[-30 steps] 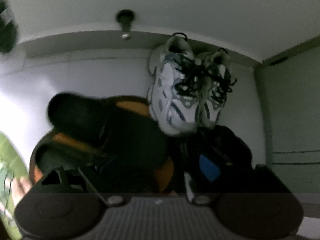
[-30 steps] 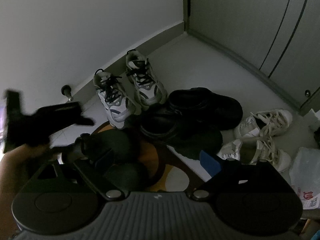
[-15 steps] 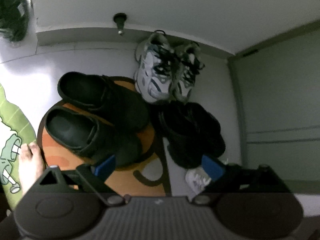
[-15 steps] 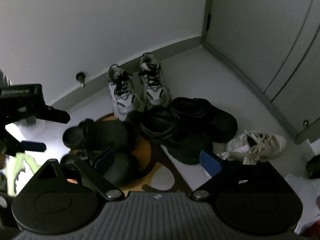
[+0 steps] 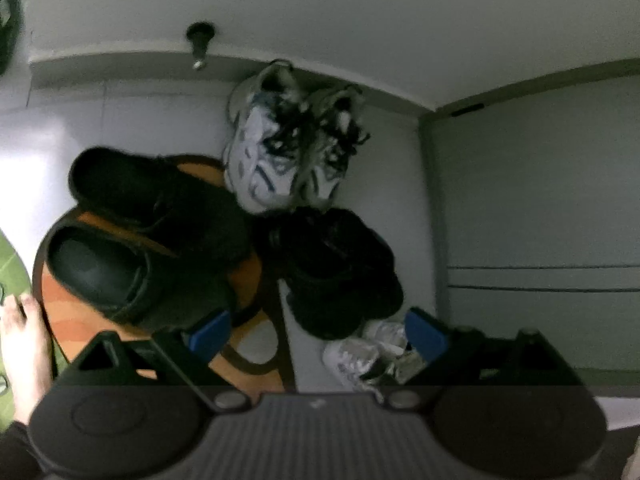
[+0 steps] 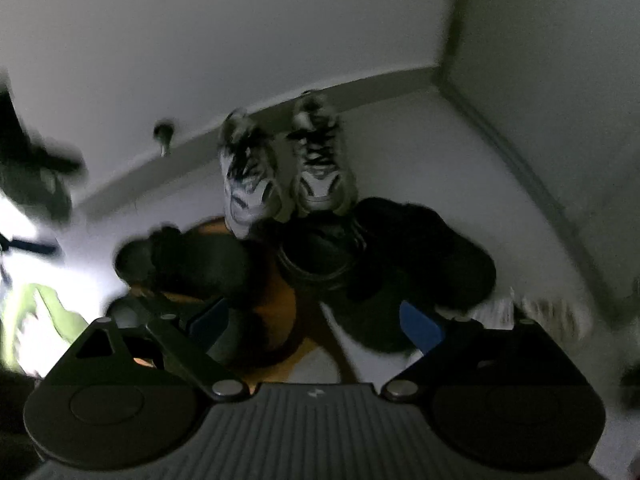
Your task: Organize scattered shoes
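Both tongs were hanging above the floor with nothing in them. The left tongs had their blue pads spread wide apart, and the right tongs were spread just as wide, pads not touching any shoe.

Shoes were bunched up toward the corner of the floor where the wall meets the grey cabinet doors. The white-and-grey sneakers sat side by side with their heels right at the baseboard, toes pointing away from the wall. Just beside their toes on the cabinet side was a pair of black shoes, packed close together, hard to make out any detail in the dark. On the other side, two black clogs lay on the orange rug, one partly overlapping the other, the nearer one showing its open inside. A pair of white lace-up sneakers was lying by the black pair, away from the wall, right in front of the left tongs, partly hidden by a finger; in the right view they were a blur.

A door stopper stuck out of the baseboard near the grey sneakers. A bare foot was at the rug's edge next to a green mat.
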Motion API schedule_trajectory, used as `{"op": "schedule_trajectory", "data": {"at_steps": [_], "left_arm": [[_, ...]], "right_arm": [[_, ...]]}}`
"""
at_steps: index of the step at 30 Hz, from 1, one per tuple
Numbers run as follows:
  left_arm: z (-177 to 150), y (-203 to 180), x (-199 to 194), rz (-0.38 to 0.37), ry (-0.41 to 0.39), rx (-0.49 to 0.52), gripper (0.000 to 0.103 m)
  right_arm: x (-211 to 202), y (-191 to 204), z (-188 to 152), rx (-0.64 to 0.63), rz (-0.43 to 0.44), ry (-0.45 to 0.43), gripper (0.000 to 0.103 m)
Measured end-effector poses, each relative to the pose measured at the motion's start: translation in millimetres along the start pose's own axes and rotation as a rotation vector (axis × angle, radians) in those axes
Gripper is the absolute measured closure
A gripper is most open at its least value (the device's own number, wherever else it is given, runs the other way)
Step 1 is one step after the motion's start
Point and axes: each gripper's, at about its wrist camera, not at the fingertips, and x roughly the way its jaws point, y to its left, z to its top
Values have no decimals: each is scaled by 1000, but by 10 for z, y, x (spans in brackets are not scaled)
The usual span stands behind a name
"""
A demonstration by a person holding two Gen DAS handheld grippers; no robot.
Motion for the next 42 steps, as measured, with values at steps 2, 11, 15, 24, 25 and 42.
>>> {"op": "schedule_trajectory", "data": {"at_steps": [2, 11, 15, 24, 25, 42], "left_arm": [[38, 24, -39, -16, 4, -22, 7], [105, -14, -6, -16, 40, -21, 4], [73, -9, 13, -27, 42, -48, 5], [74, 116, 68, -9, 50, -124, 5], [62, 112, 73, -13, 54, -123, 4], [23, 156, 50, -77, 68, -182, 4]], "right_arm": [[300, 42, -14, -135, -33, 5, 7], [1339, 16, -38, -422, -98, 94, 6], [1655, 11, 73, -490, -131, 121, 2], [2087, 73, 225, -546, -99, 191, 0], [2110, 80, 229, -550, -99, 196, 0], [2237, 130, 143, -494, -71, 238, 11]]}}
